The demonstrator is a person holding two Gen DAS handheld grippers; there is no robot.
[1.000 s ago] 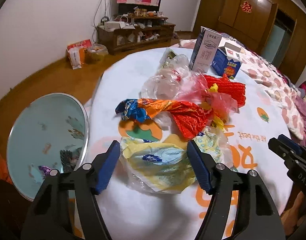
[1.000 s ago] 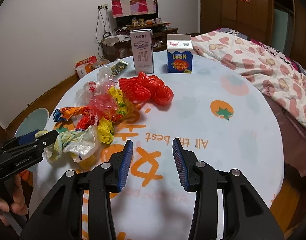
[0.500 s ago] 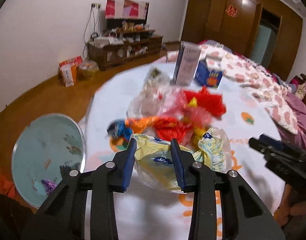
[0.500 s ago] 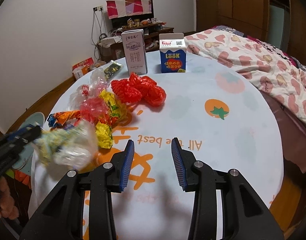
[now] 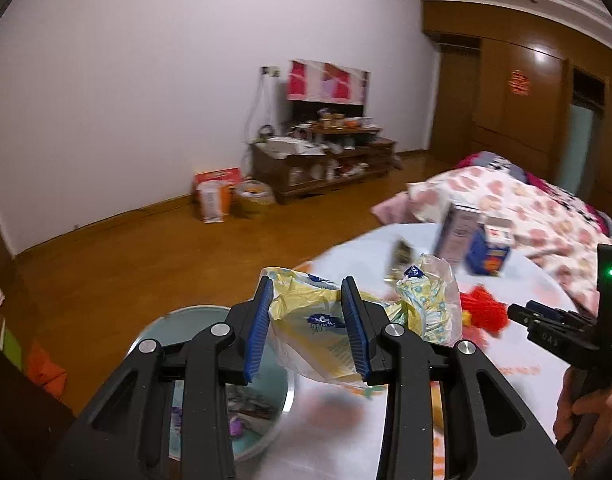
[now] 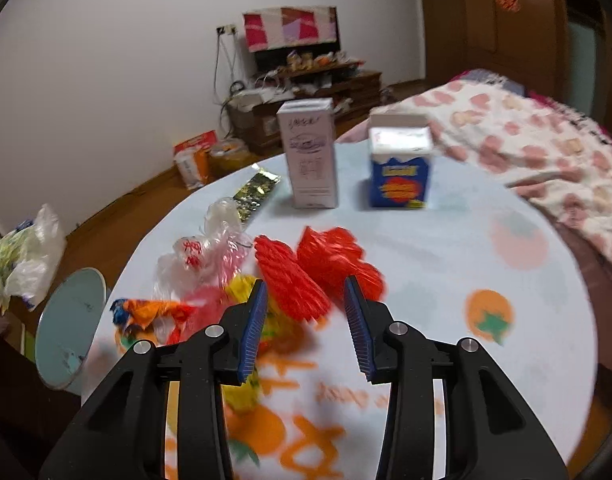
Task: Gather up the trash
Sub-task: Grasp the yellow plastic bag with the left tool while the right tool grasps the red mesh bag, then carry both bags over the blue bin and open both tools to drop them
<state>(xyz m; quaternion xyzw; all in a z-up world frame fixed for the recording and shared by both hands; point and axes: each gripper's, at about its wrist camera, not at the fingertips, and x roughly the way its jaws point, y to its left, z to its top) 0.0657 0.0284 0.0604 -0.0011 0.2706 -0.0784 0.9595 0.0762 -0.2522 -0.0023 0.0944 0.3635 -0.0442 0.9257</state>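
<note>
My left gripper (image 5: pixel 308 322) is shut on a crumpled yellow and white plastic bag (image 5: pixel 318 332) and holds it in the air, above the table edge and the light blue trash bin (image 5: pixel 210 388). The same bag (image 6: pixel 22 256) hangs at the far left of the right wrist view, above the bin (image 6: pixel 70 328). My right gripper (image 6: pixel 304 322) is open and empty above the table, just in front of a red mesh wrapper (image 6: pixel 318 268). An orange and blue wrapper (image 6: pixel 150 312), clear bags (image 6: pixel 210 248) and a gold packet (image 6: pixel 256 190) lie on the table.
A white carton (image 6: pixel 311 156) and a blue carton (image 6: pixel 400 168) stand at the back of the round table (image 6: pixel 446 264). A bed with a heart-pattern cover (image 6: pixel 546 160) is to the right. A low cabinet (image 5: pixel 322 164) stands at the far wall.
My left gripper closed on the yellow and white bag and lifted it off the table toward the bin. My right gripper moved forward to the red mesh wrapper.
</note>
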